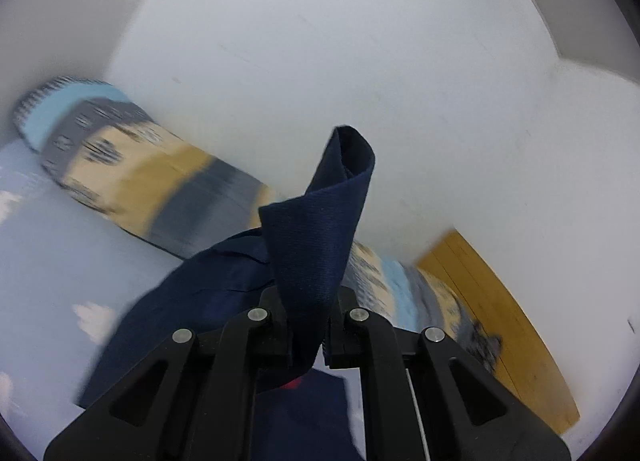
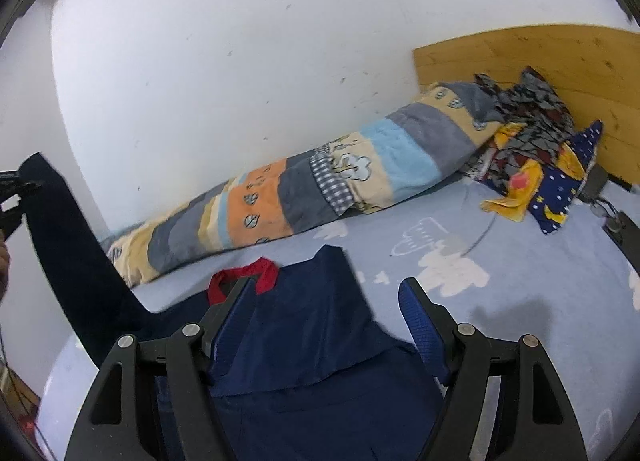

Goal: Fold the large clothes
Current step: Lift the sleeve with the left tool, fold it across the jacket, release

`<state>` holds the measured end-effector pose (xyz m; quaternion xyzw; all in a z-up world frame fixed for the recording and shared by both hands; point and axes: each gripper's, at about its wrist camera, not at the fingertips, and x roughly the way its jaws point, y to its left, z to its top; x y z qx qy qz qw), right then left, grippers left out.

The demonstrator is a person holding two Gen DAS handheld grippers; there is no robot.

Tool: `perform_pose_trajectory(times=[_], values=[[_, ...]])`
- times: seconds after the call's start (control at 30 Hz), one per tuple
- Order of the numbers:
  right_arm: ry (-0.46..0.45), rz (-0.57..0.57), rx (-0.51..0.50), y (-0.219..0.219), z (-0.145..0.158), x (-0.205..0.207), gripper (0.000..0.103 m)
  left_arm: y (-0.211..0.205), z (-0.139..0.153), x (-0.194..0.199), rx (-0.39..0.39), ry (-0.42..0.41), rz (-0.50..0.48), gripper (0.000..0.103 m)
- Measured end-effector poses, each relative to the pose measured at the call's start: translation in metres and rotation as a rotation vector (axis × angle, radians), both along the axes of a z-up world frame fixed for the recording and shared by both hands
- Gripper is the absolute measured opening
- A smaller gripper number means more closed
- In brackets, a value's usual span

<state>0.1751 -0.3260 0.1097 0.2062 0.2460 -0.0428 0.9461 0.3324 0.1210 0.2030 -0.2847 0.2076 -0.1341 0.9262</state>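
A navy garment (image 2: 304, 345) with a red collar (image 2: 256, 273) lies on the light blue bed sheet (image 2: 500, 301). My left gripper (image 1: 308, 333) is shut on a navy sleeve (image 1: 320, 229), whose cuff curls up above the fingers. From the right wrist view, that sleeve (image 2: 76, 257) stretches up to the left gripper (image 2: 12, 185) at the far left edge, beside part of a hand. My right gripper (image 2: 328, 301) stands open just over the garment's body, its blue-padded fingers (image 2: 420, 321) apart with nothing pressed between them.
A rolled patchwork blanket (image 2: 304, 189) lies along the white wall (image 2: 240, 61). A heap of patterned clothes (image 2: 536, 149) sits by the wooden headboard (image 2: 540, 57). A thin cable (image 2: 480, 229) curves over the sheet near dark items at the right edge.
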Motion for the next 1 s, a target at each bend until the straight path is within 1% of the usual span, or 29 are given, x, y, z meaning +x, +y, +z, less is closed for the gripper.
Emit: perform_pose_trajectory(times=[0.1, 0.17, 0.23, 0.3, 0.33, 0.37, 0.43, 0.5, 0.57, 0.6, 0.67, 0.73, 0.77, 0.8, 0.83, 0.87, 0.9, 0.93, 1.0], values=[[-0.013, -0.023, 0.023, -0.016, 0.002, -0.005, 0.076, -0.064, -0.010, 0.008, 0.002, 0.024, -0.087, 0.007], [-0.020, -0.036, 0.040, -0.027, 0.004, -0.009, 0.076, -0.107, -0.025, 0.014, 0.017, 0.045, -0.138, 0.007], [-0.024, -0.053, 0.055, -0.037, 0.004, -0.012, 0.076, -0.149, -0.048, 0.017, 0.046, 0.075, -0.183, 0.007], [-0.022, -0.062, 0.078, -0.046, 0.003, -0.014, 0.076, -0.189, -0.083, 0.021, 0.077, 0.123, -0.225, 0.007], [-0.024, -0.068, 0.092, -0.051, 0.002, -0.015, 0.076, -0.202, -0.100, 0.024, 0.087, 0.147, -0.233, 0.007], [-0.025, -0.072, 0.098, -0.054, 0.002, -0.015, 0.077, -0.220, -0.127, 0.025, 0.095, 0.186, -0.247, 0.007], [-0.021, -0.077, 0.106, -0.058, 0.002, -0.017, 0.078, -0.236, -0.166, 0.025, 0.114, 0.238, -0.255, 0.007], [-0.021, -0.081, 0.119, -0.062, 0.001, -0.018, 0.078, -0.263, -0.204, 0.014, 0.174, 0.290, -0.263, 0.007], [-0.015, -0.077, 0.127, -0.064, 0.000, -0.018, 0.078, -0.274, -0.239, 0.013, 0.230, 0.325, -0.263, 0.007], [-0.014, -0.078, 0.126, -0.065, 0.000, -0.018, 0.078, -0.283, -0.252, 0.006, 0.253, 0.351, -0.268, 0.007], [-0.010, -0.073, 0.125, -0.065, 0.000, -0.016, 0.078, -0.286, -0.278, 0.001, 0.270, 0.394, -0.275, 0.007], [-0.010, -0.078, 0.123, -0.065, -0.001, -0.015, 0.078, -0.293, -0.295, -0.009, 0.297, 0.413, -0.282, 0.007], [-0.009, -0.079, 0.127, -0.065, -0.001, -0.015, 0.078, -0.301, -0.302, -0.012, 0.311, 0.416, -0.292, 0.009], [-0.007, -0.077, 0.133, -0.066, -0.002, -0.014, 0.078, -0.305, -0.307, -0.014, 0.341, 0.424, -0.308, 0.017], [-0.004, -0.075, 0.136, -0.066, -0.002, -0.013, 0.078, -0.310, -0.308, -0.016, 0.365, 0.428, -0.325, 0.030], [-0.001, -0.074, 0.138, -0.066, -0.003, -0.012, 0.078, -0.312, -0.306, -0.019, 0.381, 0.424, -0.348, 0.035], [0.001, -0.075, 0.138, -0.066, -0.004, -0.012, 0.078, -0.311, -0.304, -0.023, 0.392, 0.414, -0.366, 0.047], [0.001, -0.075, 0.140, -0.065, -0.004, -0.012, 0.078, -0.308, -0.301, -0.028, 0.397, 0.408, -0.379, 0.056], [0.001, -0.075, 0.139, -0.064, -0.004, -0.011, 0.078, -0.298, -0.295, -0.038, 0.392, 0.392, -0.415, 0.057]])
